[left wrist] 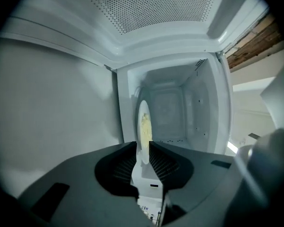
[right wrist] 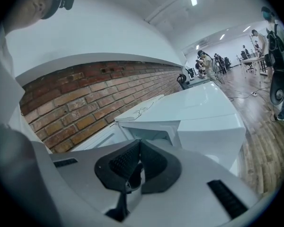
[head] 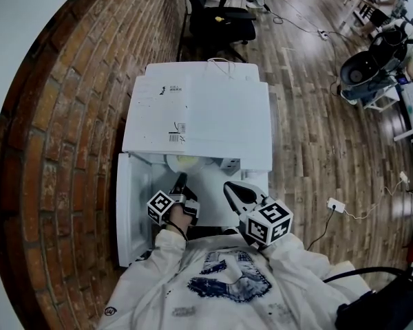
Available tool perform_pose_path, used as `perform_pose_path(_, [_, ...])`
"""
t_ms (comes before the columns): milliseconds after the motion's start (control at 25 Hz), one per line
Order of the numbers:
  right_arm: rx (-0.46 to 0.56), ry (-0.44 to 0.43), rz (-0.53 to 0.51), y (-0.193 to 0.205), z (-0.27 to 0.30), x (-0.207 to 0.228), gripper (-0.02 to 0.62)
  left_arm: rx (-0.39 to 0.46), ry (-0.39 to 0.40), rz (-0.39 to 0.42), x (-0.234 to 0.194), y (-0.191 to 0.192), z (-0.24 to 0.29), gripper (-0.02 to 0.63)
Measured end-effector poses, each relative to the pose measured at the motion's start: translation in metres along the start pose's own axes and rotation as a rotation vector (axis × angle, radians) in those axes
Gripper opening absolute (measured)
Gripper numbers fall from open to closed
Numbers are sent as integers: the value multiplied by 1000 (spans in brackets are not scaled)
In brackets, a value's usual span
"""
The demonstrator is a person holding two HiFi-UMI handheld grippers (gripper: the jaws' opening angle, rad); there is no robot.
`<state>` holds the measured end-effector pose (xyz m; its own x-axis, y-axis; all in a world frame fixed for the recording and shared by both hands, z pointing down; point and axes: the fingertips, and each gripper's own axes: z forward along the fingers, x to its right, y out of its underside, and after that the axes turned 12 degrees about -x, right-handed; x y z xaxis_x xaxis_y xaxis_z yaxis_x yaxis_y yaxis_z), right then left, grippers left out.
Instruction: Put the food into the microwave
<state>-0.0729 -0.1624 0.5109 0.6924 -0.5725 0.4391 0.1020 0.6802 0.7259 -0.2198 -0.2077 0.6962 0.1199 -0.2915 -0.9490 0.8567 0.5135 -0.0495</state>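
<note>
Left gripper (left wrist: 143, 146) pinches plate (left wrist: 143, 119), apparently just inside microwave (left wrist: 180, 108).

Both our arms are out front, white sleeves (head: 193, 253) bent in close to the body. Our left gripper (left wrist: 144, 148) is rolled on its side and points straight ahead, jaws pinched on the rim of a plate (left wrist: 143, 122) held out past the tips. Our left hand (head: 178, 218) wraps the handle right behind the marker cube (head: 160, 206). Our right gripper (right wrist: 138, 143) hangs just beside the left one, angled a little toward it, jaws closed tip to tip with nothing between them.
</note>
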Motion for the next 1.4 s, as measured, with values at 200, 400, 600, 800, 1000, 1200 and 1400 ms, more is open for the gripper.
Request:
perform_pose_path(200, [5,-2,-3,1,-7,3,14,17,14,-3,1,2,0,87])
perform_pose_path(400, [8,0,-2,3,-13,6,14,32,-6,-11,-4,3,-3,18])
perform_pose_path(600, [8,-2,4,3,-16,9,14,44,-2,-11,-3,0,-2,18])
perform_pose_path(800, [8,-1,8,4,-15,11,14,44,-6,-15,-3,-5,4,18])
perform_pose_path(1000, [10,21,23,3,-17,18,14,37,-3,-16,0,-10,14,18])
perform_pose_path(1200, [12,44,33,2,-18,23,14,23,1,-18,4,-16,25,18])
perform_pose_path(1400, [17,64,42,-2,-17,26,14,10,-3,-20,5,-21,34,18])
